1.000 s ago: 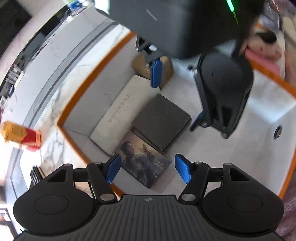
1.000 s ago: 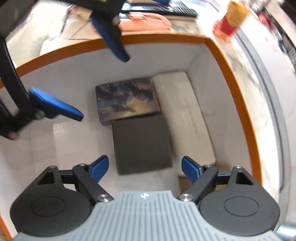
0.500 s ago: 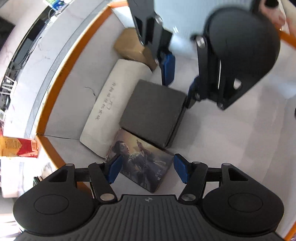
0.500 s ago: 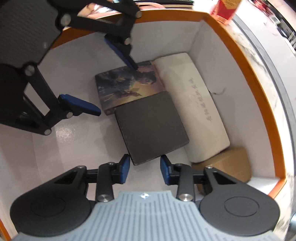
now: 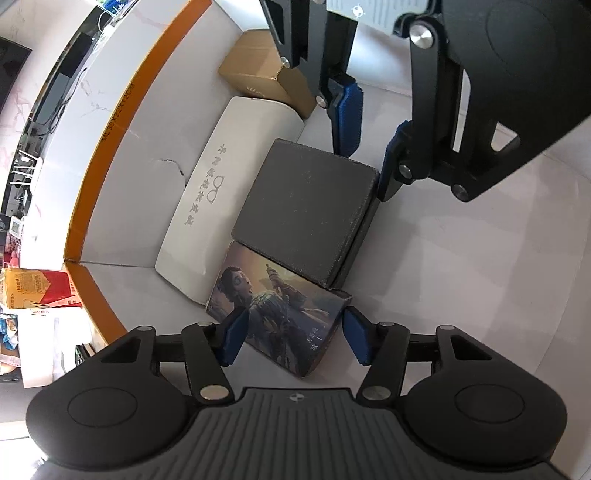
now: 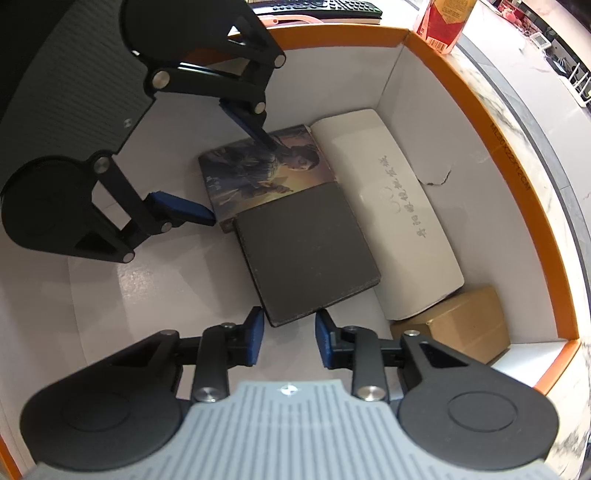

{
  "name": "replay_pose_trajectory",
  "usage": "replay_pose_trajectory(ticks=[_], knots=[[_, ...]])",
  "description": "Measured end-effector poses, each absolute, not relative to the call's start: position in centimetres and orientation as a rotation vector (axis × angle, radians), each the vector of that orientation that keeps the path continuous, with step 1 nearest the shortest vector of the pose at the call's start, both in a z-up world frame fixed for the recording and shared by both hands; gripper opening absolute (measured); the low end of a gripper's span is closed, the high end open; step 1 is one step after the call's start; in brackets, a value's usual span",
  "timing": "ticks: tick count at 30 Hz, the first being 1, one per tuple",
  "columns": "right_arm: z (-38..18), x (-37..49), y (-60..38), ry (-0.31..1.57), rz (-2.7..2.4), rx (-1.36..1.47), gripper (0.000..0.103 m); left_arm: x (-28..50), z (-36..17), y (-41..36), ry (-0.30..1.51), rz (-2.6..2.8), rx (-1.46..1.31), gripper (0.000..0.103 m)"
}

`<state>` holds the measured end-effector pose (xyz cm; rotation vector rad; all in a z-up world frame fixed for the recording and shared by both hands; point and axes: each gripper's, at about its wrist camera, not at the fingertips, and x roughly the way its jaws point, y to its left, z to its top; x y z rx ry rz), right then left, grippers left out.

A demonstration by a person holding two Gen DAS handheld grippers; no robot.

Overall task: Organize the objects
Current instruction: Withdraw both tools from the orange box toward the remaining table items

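White walls of an orange-rimmed cardboard box filled both fisheye views, the box standing on a marble-patterned counter with a red-and-yellow carton just outside one corner. Along one wall inside lay a long white case printed with grey characters and a glasses outline, and a small brown cardboard box sat at its far end, touching it. Beside the white case lay a flat box with an illustrated figure on its lid, and a dark grey square box rested next to it, its near edge overlapping the illustrated lid and raised above it. The left gripper stood over the illustrated box with its blue pads wide apart, one on each side of the box's corner, neither clearly pressing on it. The right gripper was lowered at the opposite end, its pads at a narrow spacing flanking a corner of the dark grey box; whether they touched it could not be told. A dark keyboard lay beyond the box rim.
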<state>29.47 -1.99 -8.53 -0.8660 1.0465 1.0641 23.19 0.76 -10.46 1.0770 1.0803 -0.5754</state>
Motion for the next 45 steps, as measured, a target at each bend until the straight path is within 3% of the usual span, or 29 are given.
replay_pose_trajectory(ticks=[8,18,24,28,38,45], knots=[[-6.2,28.7,-3.0,1.006,1.044,-0.85,0.032,21.9,-8.3,1.2,1.009,-0.565,1.042,0.067],[4.0,24.2,-13.0,0.877,0.798,-0.56,0.032,20.1,-0.6,-1.9,0.898,-0.638,0.688,0.067],[7.2,20.2,-19.8,0.834,0.611,-0.45,0.032,16.9,2.7,-6.5,0.896,-0.73,0.375,0.067],[6.7,16.5,-23.6,0.834,0.55,-0.362,0.032,13.4,3.6,-9.4,0.947,-0.744,0.279,0.067],[-2.7,9.7,-30.2,0.835,0.341,-0.088,0.025,11.1,-4.2,-13.0,1.012,-0.552,0.213,0.062],[-5.9,9.7,-32.9,0.764,0.227,-0.014,0.027,11.4,-5.9,-16.4,0.94,-0.367,0.307,0.073]])
